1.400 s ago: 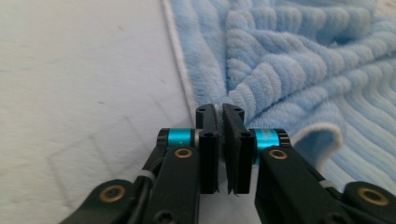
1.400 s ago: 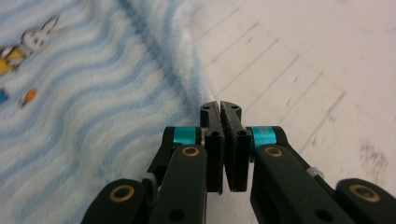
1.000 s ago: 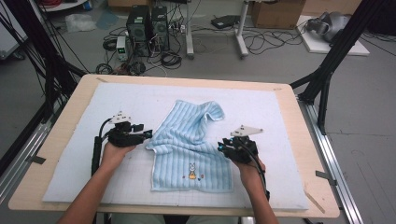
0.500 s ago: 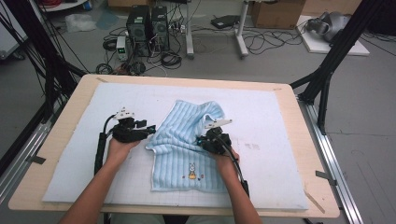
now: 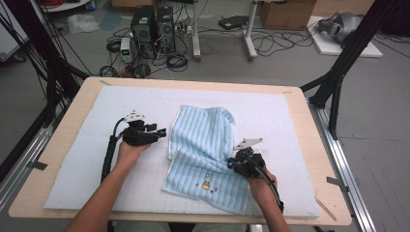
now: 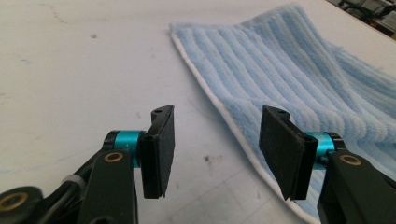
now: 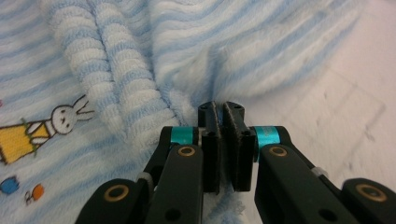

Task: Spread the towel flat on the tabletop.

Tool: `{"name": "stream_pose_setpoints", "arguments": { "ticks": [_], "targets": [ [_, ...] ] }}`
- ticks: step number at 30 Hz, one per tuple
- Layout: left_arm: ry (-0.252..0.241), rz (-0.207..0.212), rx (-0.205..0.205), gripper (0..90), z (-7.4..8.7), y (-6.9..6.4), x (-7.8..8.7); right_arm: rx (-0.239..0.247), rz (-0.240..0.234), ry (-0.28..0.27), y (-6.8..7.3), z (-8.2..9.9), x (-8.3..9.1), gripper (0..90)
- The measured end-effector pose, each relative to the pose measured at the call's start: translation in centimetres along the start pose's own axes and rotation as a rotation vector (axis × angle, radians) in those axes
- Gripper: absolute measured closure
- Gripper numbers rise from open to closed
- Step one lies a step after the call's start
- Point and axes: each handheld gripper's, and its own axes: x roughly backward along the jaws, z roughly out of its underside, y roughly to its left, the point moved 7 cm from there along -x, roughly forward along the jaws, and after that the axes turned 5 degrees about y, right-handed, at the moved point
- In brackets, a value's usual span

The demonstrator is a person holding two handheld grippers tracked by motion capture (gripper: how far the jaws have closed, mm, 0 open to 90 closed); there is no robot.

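A light blue striped towel [image 5: 203, 140] lies rumpled on the white mat [image 5: 96, 169], with a small bunny picture [image 5: 208, 181] near its front edge. My right gripper [image 5: 232, 164] sits at the towel's right side, shut on a bunched fold of it. In the right gripper view its jaws [image 7: 221, 116] pinch the fabric, with the towel [image 7: 116, 70] and the bunny picture [image 7: 60, 116] to the left. My left gripper [image 5: 162, 131] rests open just left of the towel. In the left gripper view nothing is between the left gripper's [image 6: 215, 144] pads, and the towel's [image 6: 299, 79] white hem runs past the right one.
The mat covers a wooden table [image 5: 319, 193]. Black frame legs [image 5: 338, 77] stand at both back corners. Computers [image 5: 154, 24] and cables lie on the floor beyond the far edge.
The right gripper went left onto the towel, shut on a fold, then drew back toward the near right, dragging the fabric with it. The left gripper edged right toward the towel's hem.
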Motion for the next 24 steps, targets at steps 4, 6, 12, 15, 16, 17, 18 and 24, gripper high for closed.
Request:
{"name": "stream_pose_setpoints", "arguments": {
  "ticks": [4,6,12,15,16,17,18,24],
  "targets": [
    [0.045,0.019,-0.018,42.6,-0.5,-1.4,-1.8,-0.057,-0.030,-0.112,-0.8,-0.3,1.1,71.3],
    [0.055,0.014,-0.031,42.6,-0.7,-1.9,-2.5,-0.078,-0.016,-0.145,-1.4,-0.4,1.3,69.6],
    [0.126,-0.011,-0.078,47.6,0.1,-3.1,-4.7,-0.161,0.011,-0.211,-3.2,-0.2,1.9,65.2],
    [0.145,-0.044,-0.131,64.2,0.2,-3.4,-4.7,-0.176,0.022,-0.215,-3.6,-0.1,1.9,63.6],
    [0.151,-0.070,-0.171,73.2,0.2,-3.3,-4.6,-0.173,0.026,-0.216,-3.7,-0.1,1.9,63.3],
    [0.156,-0.083,-0.189,83.6,0.1,-3.0,-4.5,-0.174,0.028,-0.215,-3.8,-0.1,1.8,63.2],
    [0.156,-0.089,-0.174,85.5,0.1,-2.7,-4.3,-0.182,0.028,-0.211,-3.8,-0.1,1.8,63.2],
    [0.132,-0.166,-0.113,86.7,0.1,0.3,-2.3,-0.189,0.030,-0.208,-4.1,-0.5,1.2,62.7]
  ]
}}
